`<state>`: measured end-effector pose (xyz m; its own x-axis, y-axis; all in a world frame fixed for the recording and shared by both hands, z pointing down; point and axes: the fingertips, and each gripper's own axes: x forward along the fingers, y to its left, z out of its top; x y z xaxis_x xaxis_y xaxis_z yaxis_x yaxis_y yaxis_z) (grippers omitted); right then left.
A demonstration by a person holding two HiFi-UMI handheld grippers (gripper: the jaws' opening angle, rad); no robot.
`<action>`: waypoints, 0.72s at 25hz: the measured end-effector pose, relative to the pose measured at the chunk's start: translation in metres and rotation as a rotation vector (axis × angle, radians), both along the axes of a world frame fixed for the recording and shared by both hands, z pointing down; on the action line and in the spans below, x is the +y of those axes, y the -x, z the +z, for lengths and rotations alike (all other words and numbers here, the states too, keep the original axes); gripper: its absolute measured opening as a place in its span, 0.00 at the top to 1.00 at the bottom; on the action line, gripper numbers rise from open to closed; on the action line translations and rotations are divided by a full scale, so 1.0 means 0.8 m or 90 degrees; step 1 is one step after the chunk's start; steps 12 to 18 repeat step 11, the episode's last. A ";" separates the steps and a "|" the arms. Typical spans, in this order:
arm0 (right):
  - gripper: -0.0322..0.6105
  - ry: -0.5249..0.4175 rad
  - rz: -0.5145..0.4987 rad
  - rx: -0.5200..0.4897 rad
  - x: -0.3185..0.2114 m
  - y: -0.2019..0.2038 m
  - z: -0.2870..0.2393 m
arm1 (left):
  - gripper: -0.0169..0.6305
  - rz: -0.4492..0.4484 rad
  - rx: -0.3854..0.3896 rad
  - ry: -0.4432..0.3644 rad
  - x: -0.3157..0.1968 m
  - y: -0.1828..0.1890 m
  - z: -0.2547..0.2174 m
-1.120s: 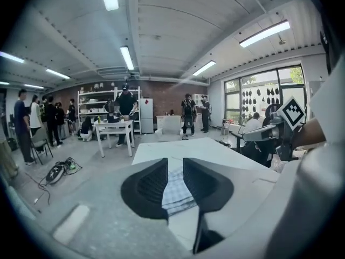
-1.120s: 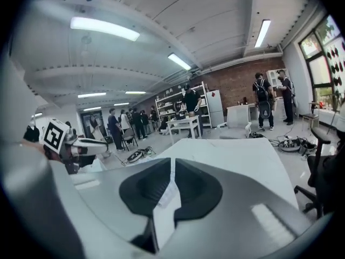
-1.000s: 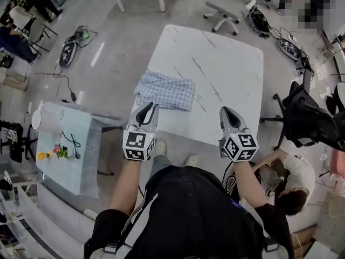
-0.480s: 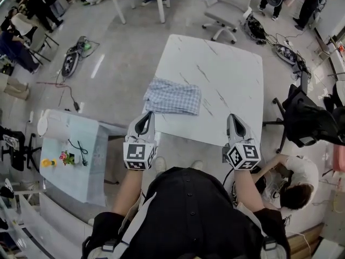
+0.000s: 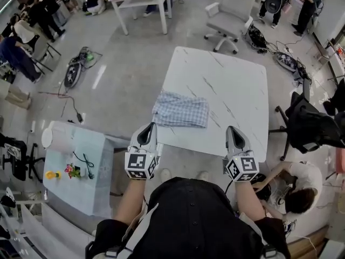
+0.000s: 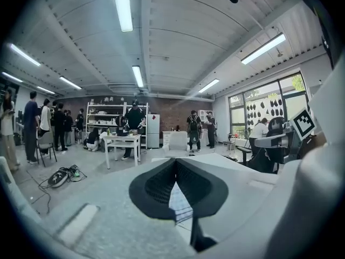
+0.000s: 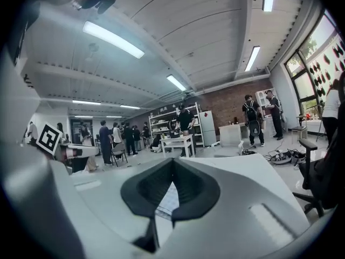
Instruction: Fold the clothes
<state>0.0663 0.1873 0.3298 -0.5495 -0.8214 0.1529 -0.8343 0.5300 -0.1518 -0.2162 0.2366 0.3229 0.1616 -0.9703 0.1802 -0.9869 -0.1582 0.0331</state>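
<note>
Both closed, left gripper (image 5: 152, 125), right gripper (image 5: 230, 128), cloth (image 5: 181, 110) seemingly folded, whole only overhead

1. This is an open lab or workshop hall, with a bare grey floor (image 5: 135, 53), a brick back wall (image 6: 172, 112) and ceiling strip lights (image 6: 123, 7).
2. White desks (image 5: 226, 85) and rolling office chairs (image 5: 229, 15) stand spread out, and cables and gear (image 5: 74, 72) lie on the floor.
3. Stocked shelves (image 6: 102, 117) and a fridge (image 6: 153, 131) line the far wall. People (image 6: 46, 125) stand in groups, and tall windows (image 6: 264, 104) run along one side.
</note>
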 end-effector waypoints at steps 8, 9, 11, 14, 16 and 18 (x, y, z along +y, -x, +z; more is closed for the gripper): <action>0.95 0.021 0.010 -0.010 -0.012 -0.005 0.011 | 0.96 0.009 -0.004 0.008 -0.013 -0.001 0.003; 0.95 0.022 0.008 -0.007 -0.013 -0.005 0.010 | 0.96 0.010 -0.002 0.009 -0.015 -0.001 0.003; 0.95 0.025 0.005 -0.001 -0.016 -0.005 0.010 | 0.96 0.012 0.000 0.011 -0.018 -0.002 0.005; 0.95 0.025 0.005 -0.001 -0.016 -0.005 0.010 | 0.96 0.012 0.000 0.011 -0.018 -0.002 0.005; 0.95 0.025 0.005 -0.001 -0.016 -0.005 0.010 | 0.96 0.012 0.000 0.011 -0.018 -0.002 0.005; 0.95 0.025 0.005 -0.001 -0.016 -0.005 0.010 | 0.96 0.012 0.000 0.011 -0.018 -0.002 0.005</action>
